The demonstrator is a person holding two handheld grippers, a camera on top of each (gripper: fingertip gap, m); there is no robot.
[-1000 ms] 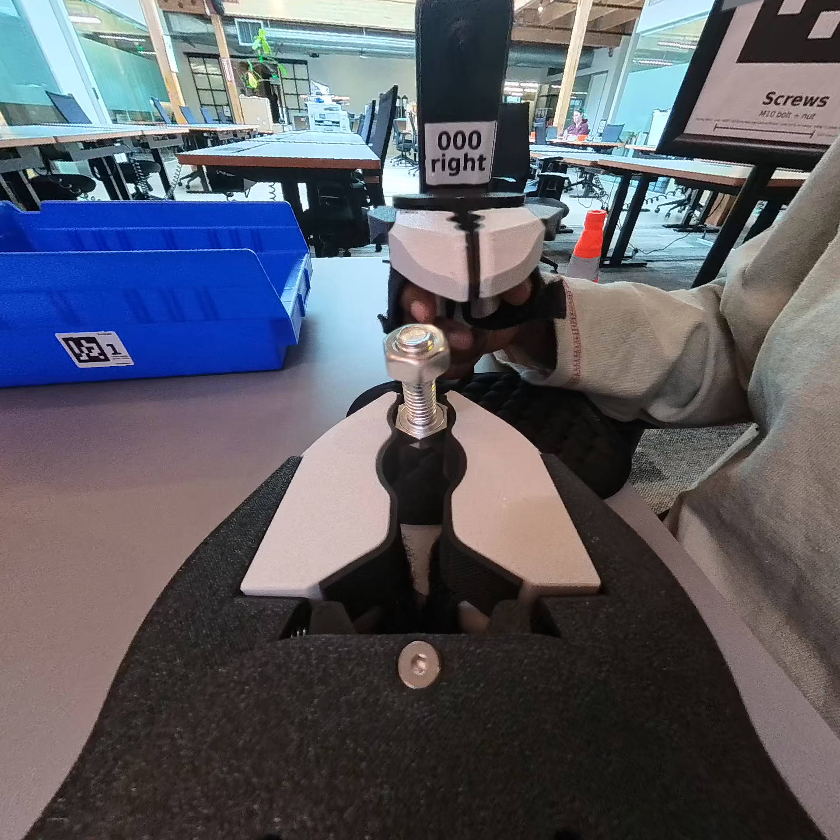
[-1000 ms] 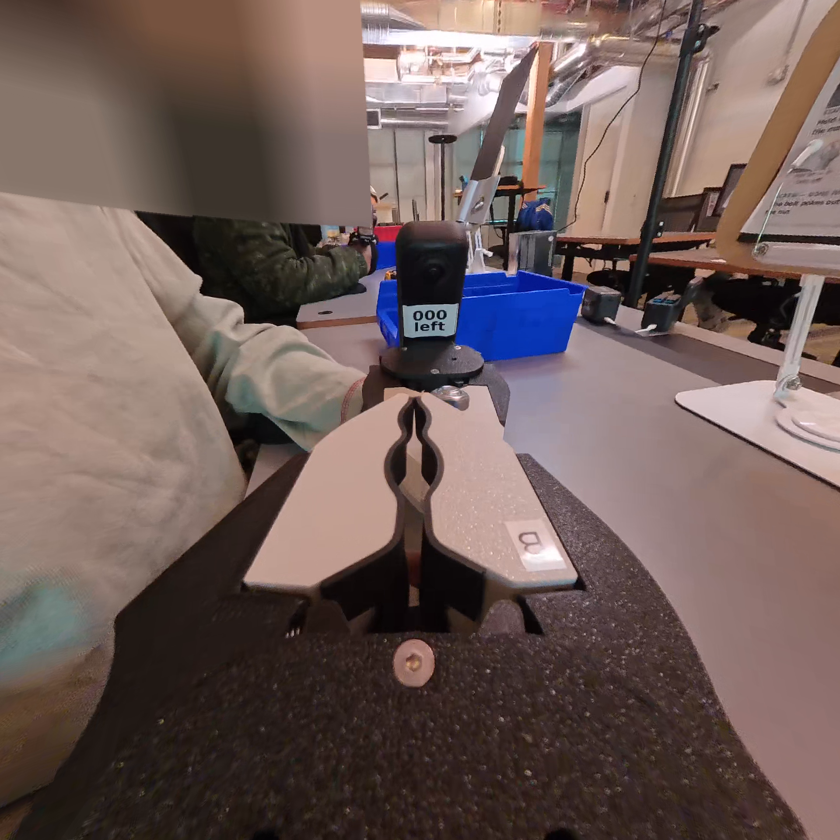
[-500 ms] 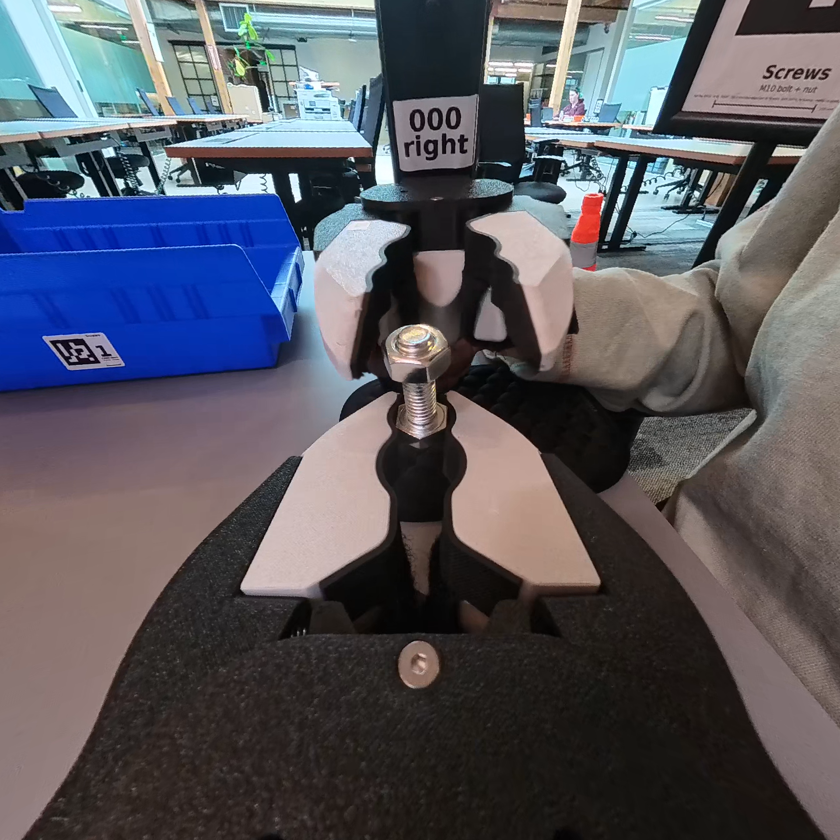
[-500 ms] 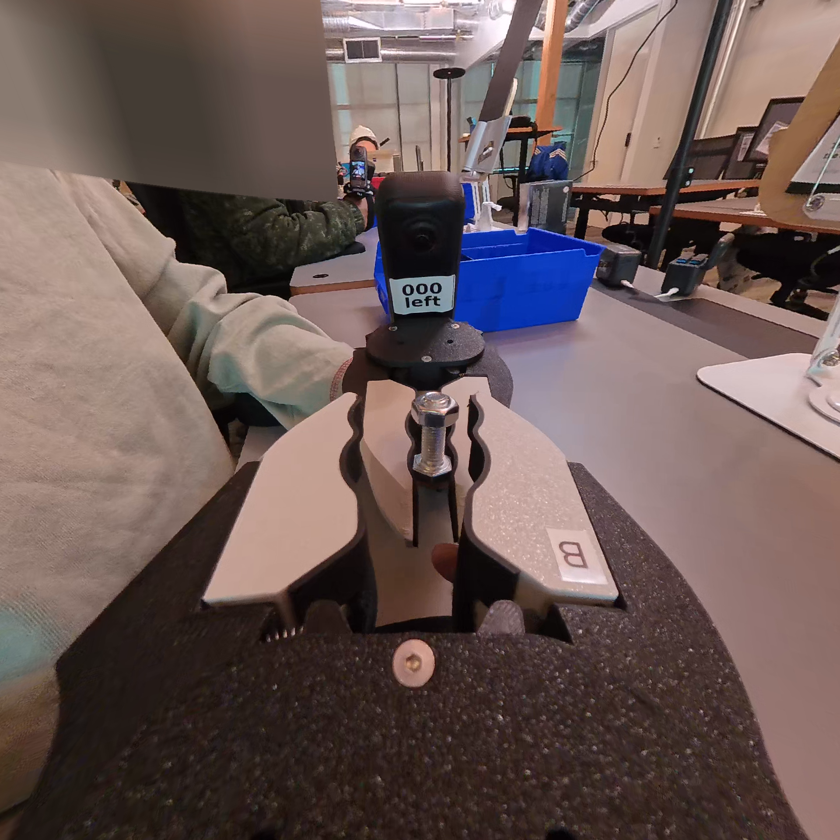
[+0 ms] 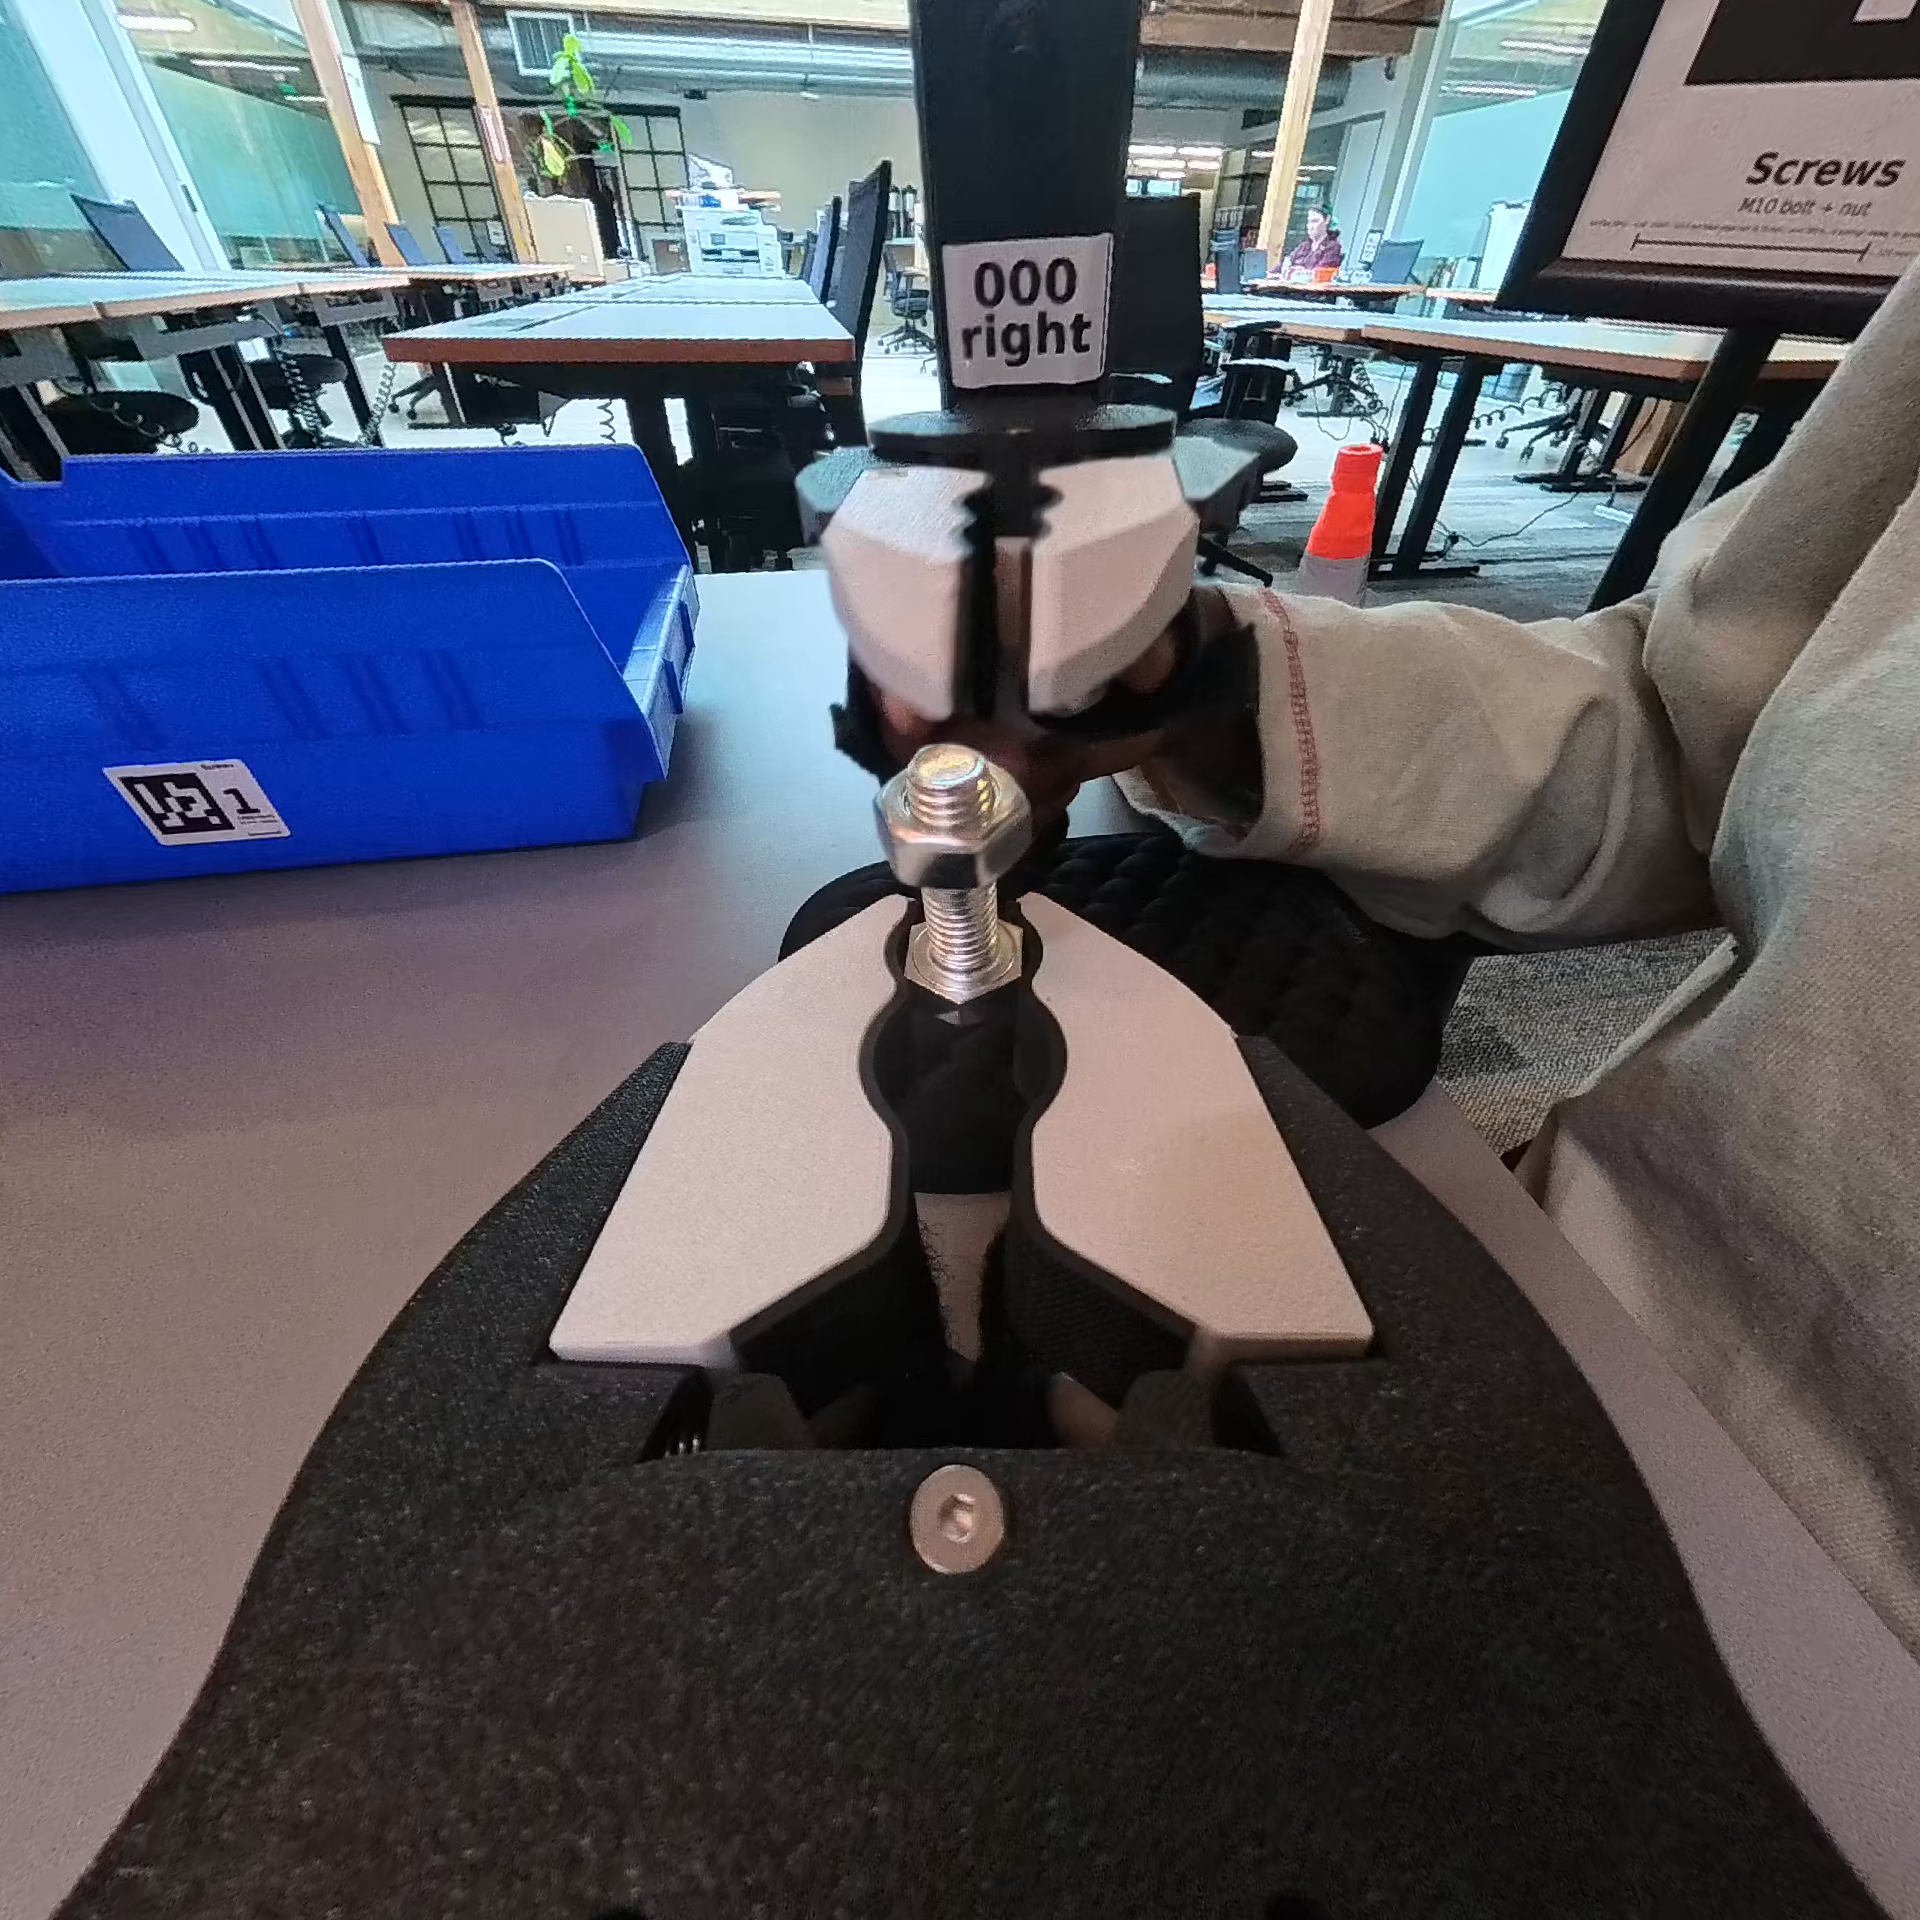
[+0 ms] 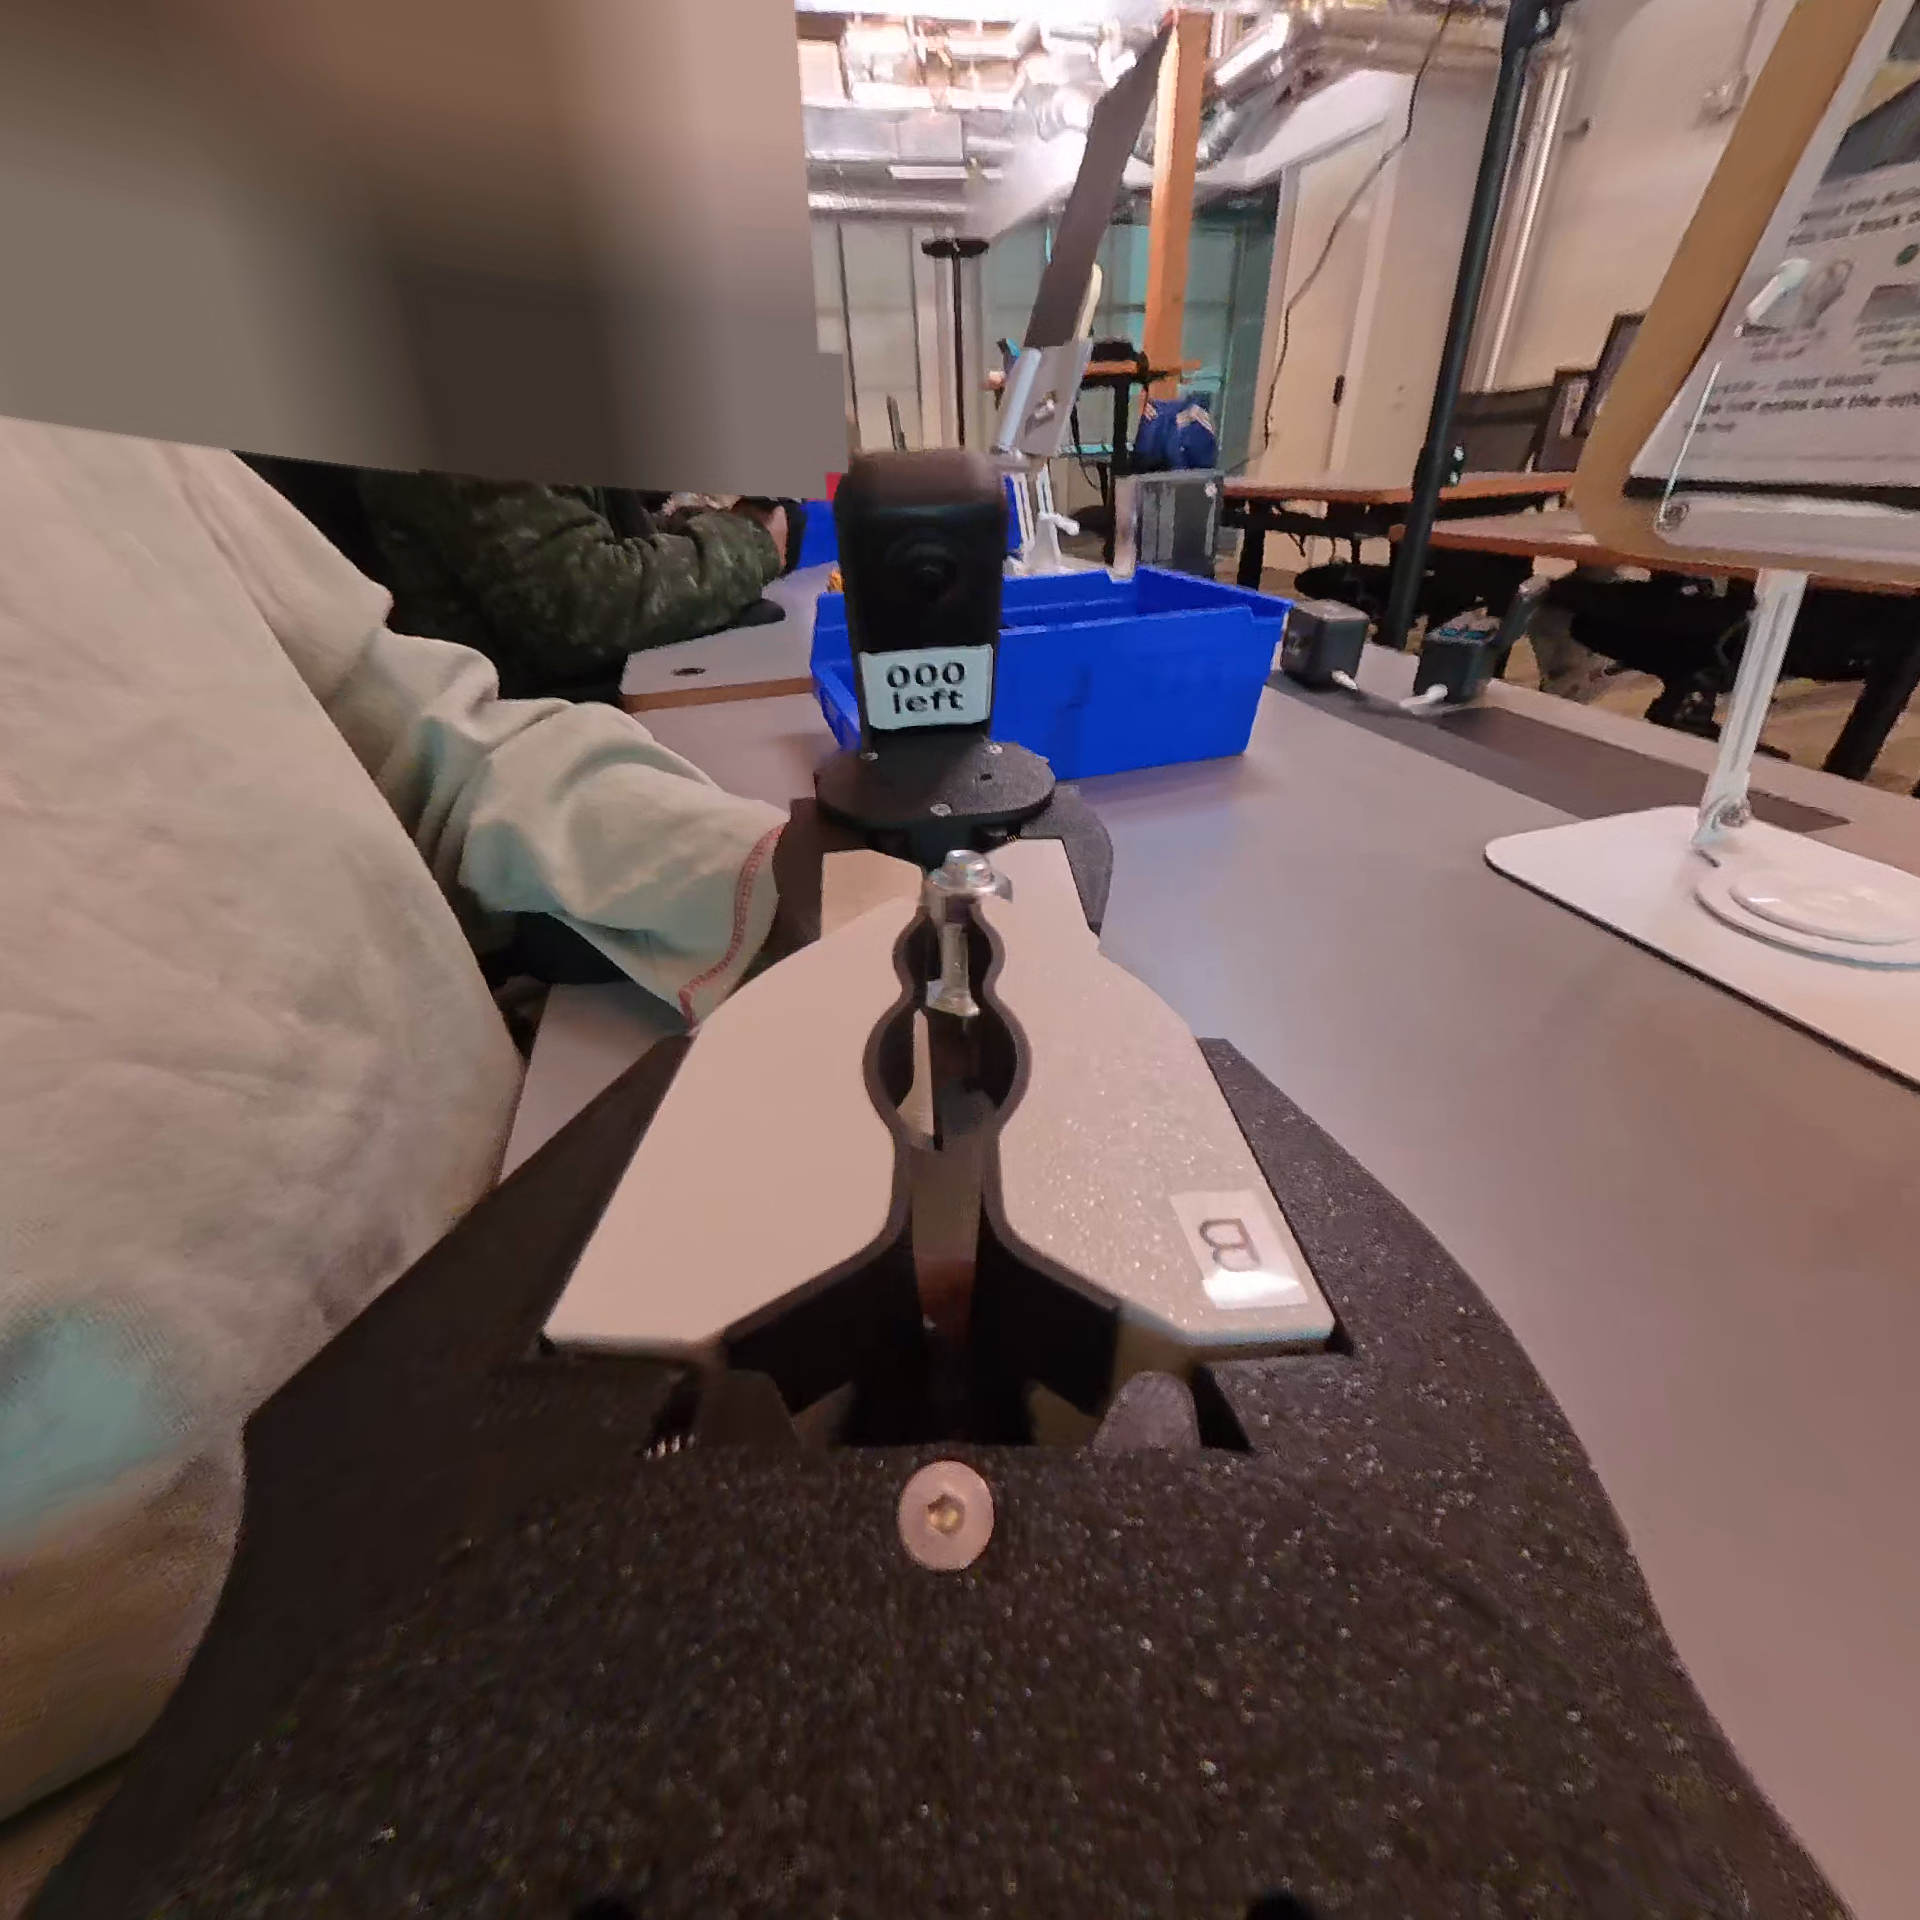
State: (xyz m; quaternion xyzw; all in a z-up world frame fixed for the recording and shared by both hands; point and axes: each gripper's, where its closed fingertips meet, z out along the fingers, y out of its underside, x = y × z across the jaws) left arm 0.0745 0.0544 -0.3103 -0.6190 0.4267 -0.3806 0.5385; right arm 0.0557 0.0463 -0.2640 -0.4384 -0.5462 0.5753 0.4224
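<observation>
The bolt's (image 5: 961, 925) head sits sunk between the left gripper's (image 5: 961, 935) fingers (image 5: 800, 1049), which clamp it there, so only the threaded shank shows. It stands upright, long axis vertical, threaded end up, with a nut (image 5: 953, 831) near its tip. The right gripper (image 5: 997, 592) hangs just above and behind, its jaws nearly together with nothing between them; its own view blurs the bolt badly. A blue bin (image 5: 343, 665) sits well off on the grey table (image 5: 312, 1039).
</observation>
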